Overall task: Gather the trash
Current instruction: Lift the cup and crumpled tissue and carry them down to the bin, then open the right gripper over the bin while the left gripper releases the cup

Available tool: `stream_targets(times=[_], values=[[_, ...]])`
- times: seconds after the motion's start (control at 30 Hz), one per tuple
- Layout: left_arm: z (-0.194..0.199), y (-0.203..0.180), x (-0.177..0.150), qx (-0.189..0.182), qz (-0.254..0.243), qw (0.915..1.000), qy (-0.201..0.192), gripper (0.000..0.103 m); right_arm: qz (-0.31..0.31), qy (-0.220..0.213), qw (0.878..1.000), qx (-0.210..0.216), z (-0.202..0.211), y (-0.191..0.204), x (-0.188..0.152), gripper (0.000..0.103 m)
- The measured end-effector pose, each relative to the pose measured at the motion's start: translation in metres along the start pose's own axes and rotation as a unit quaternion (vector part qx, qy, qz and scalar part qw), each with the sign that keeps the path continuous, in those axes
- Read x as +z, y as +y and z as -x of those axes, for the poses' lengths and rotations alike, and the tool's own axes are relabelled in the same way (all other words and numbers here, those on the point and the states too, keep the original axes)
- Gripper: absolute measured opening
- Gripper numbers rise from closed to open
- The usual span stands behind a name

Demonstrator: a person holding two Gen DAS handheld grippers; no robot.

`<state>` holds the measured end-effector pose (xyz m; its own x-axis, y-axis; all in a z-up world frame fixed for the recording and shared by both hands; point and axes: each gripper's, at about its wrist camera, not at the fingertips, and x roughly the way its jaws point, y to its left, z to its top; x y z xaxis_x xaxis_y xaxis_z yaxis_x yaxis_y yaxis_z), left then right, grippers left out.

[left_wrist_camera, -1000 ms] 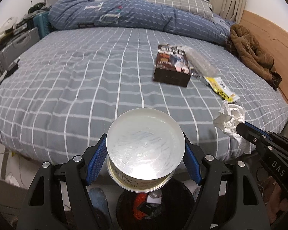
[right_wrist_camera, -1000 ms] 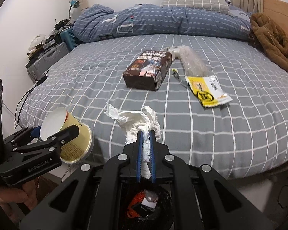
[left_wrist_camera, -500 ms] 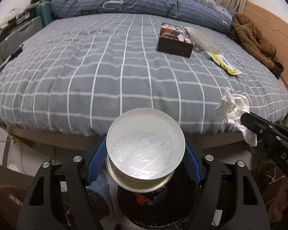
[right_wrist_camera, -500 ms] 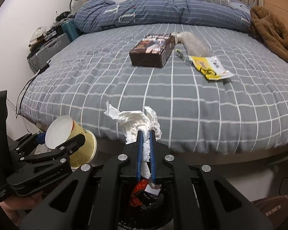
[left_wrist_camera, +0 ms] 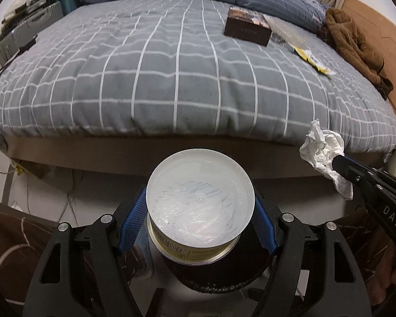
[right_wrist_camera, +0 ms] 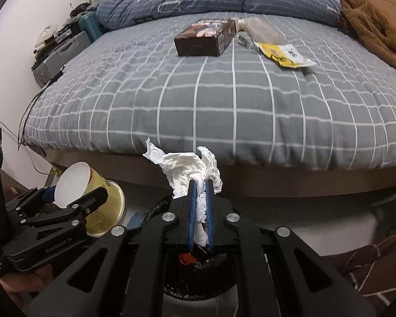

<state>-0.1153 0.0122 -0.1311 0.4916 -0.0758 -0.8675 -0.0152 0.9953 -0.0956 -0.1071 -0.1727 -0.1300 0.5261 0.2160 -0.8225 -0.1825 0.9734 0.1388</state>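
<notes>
Left gripper [left_wrist_camera: 199,227] clamped on a yellow paper cup [left_wrist_camera: 199,211], white bottom toward the camera, above a black trash bin [left_wrist_camera: 219,277]. At right, right gripper [left_wrist_camera: 339,162] pinching crumpled white tissue [left_wrist_camera: 322,150]. Behind, grey checked bed [left_wrist_camera: 171,79] with brown box [left_wrist_camera: 248,27] and yellow wrapper [left_wrist_camera: 314,60].

Cup [left_wrist_camera: 200,203]: paper, yellow printed wall, smooth white matt base. Tissue [right_wrist_camera: 187,167]: thin white paper, crumpled. Bed [right_wrist_camera: 224,100] cover: soft matt checked cloth. Box [right_wrist_camera: 206,38]: glossy printed card. Each hand-held gripper [right_wrist_camera: 200,208]: matt black plastic, ribbed blue pads [left_wrist_camera: 133,223], bright metal screws.
</notes>
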Motion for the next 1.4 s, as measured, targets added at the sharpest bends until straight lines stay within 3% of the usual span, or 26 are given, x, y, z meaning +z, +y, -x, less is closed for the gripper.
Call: stream_targets(times=[0.7, 1.03, 1.23, 1.4], values=[[-0.082, 0.015, -0.027, 0.016, -0.005, 0.9968, 0.078, 0.071, 0.024, 0.121, 0.992, -0.009, -0.090, -0.005, -0.043, 0.007], [-0.096, 0.038, -0.033, 0.027, 0.020, 0.9951, 0.094, 0.071, 0.046, 0.202, 0.978, -0.005, -0.134, 0.007, -0.065, 0.007], [-0.096, 0.046, -0.038, 0.032, 0.026, 0.9944, 0.097, 0.071, 0.060, 0.208, 0.976, -0.006, -0.138, 0.018, -0.071, 0.011], [-0.098, 0.044, -0.039, 0.029, 0.027, 0.9940, 0.102, 0.071, 0.046, 0.190, 0.981, -0.016, -0.135, 0.010, -0.067, 0.049]])
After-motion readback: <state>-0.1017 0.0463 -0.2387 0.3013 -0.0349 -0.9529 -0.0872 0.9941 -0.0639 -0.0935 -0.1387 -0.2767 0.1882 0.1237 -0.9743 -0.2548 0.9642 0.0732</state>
